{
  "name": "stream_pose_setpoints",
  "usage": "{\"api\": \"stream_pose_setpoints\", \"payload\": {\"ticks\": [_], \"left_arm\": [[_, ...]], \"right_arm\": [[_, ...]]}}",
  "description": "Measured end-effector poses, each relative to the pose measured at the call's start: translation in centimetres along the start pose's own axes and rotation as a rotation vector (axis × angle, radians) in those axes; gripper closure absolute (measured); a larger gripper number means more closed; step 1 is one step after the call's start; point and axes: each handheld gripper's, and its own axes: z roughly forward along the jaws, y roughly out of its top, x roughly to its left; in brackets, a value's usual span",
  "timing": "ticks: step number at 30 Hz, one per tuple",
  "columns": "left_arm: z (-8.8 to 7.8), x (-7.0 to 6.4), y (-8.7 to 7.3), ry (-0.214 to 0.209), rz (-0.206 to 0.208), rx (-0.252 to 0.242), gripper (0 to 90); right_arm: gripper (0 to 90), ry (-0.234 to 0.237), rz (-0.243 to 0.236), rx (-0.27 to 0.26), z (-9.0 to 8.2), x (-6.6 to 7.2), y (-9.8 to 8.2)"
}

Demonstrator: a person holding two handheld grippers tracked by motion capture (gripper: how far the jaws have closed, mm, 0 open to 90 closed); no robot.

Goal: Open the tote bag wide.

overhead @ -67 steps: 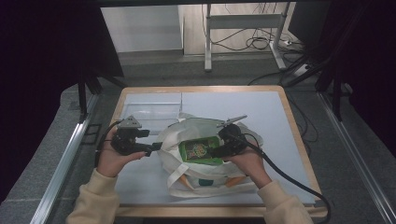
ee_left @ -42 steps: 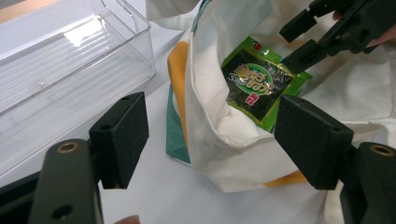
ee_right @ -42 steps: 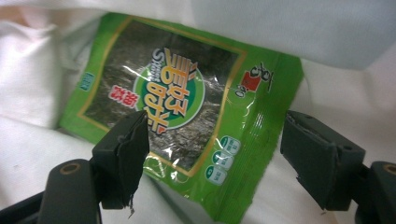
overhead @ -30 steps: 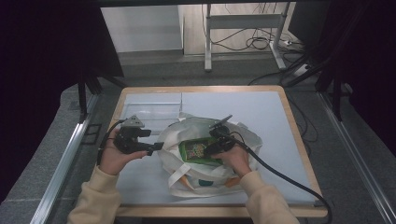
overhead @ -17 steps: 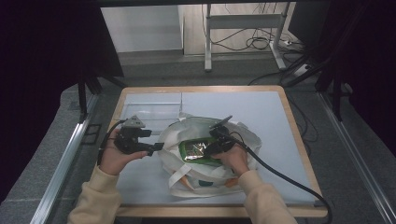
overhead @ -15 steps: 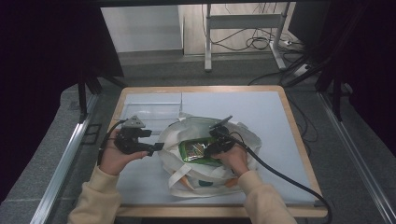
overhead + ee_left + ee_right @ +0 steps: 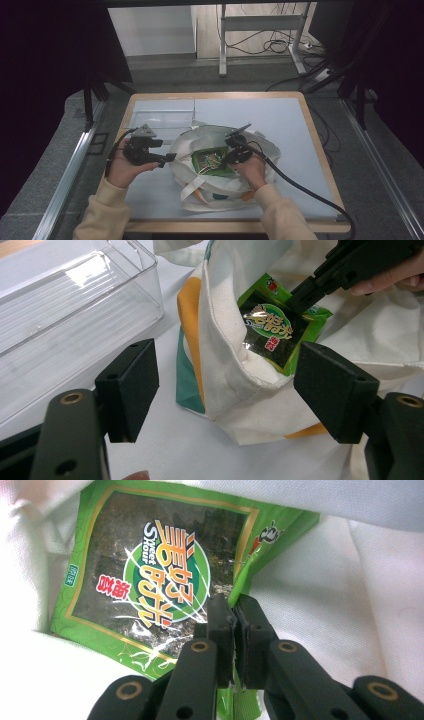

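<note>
**Right jaws pinch a seaweed packet inside the tote; left jaws wide apart**

High view: We see a cream tote bag point(image 7: 220, 165) lying on the pale surface point(image 7: 295, 130), its mouth turned up. A green snack packet point(image 7: 210, 162) sits in the opening. The right gripper point(image 7: 231, 150) reaches into the mouth of the bag at the packet's right edge, held by the right hand point(image 7: 250, 170). The left gripper point(image 7: 167, 157) sits just beside the bag's left side, held by the left hand point(image 7: 125, 167). A clear plastic tray point(image 7: 160, 112) lies at the far left of the surface, beyond the left gripper.

Left gripper view: Our left gripper point(image 7: 225, 390) has its jaws spread wide, nothing between them; the bag's rim point(image 7: 225, 340) lies ahead in the gap. The tote bag shows orange and teal patches. The packet point(image 7: 270, 330) stands in the bag's mouth, and the right gripper point(image 7: 305, 292) touches its upper right corner. The clear tray point(image 7: 75, 305) lies at upper left.

Right gripper view: The right gripper point(image 7: 233, 615) has its jaws closed on the packet's point(image 7: 150, 575) green edge seam. White bag cloth point(image 7: 340, 605) surrounds the packet.
</note>
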Motion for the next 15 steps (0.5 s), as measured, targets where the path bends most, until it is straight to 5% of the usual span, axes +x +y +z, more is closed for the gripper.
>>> {"api": "stream_pose_setpoints", "payload": {"ticks": [15], "left_arm": [[-0.1,0.1,-0.1,-0.005,-0.005,-0.004,25.1]], "right_arm": [[88.2,-0.018,-0.064,-0.043,-1.8,0.4,-0.5]]}}
